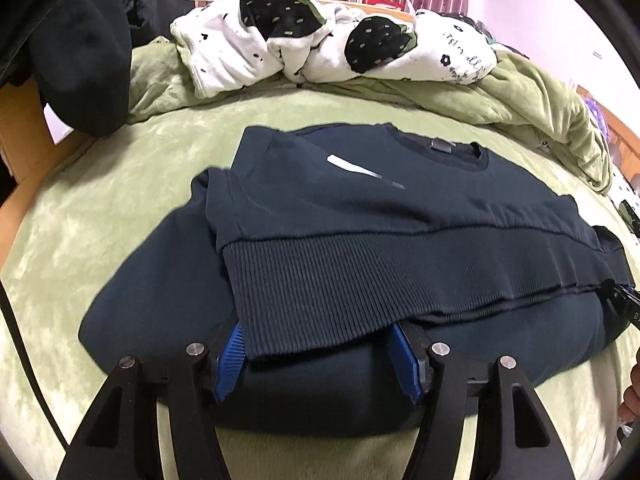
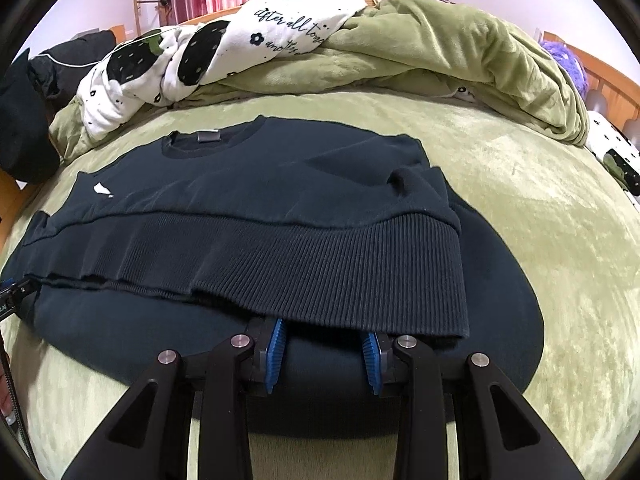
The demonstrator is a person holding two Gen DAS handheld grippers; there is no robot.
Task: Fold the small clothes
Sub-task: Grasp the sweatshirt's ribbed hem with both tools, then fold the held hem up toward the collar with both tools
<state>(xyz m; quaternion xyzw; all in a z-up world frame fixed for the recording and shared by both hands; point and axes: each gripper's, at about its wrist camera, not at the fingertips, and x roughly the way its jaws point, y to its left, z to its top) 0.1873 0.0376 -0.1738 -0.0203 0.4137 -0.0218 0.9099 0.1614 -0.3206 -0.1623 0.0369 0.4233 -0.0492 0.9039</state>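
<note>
Left wrist view: sweater [image 1: 360,216] lies sideways, collar toward 12 o'clock; left gripper [image 1: 320,354] and right gripper [image 2: 322,350] both stand parted at its ribbed hem.

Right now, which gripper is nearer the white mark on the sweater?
Left. The left gripper sits below the white mark; the right gripper holds the hem's opposite end.

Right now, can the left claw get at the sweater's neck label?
Probably not without moving: the left claw sits at the ribbed hem, with the folded sweater between it and the neck label.
</note>
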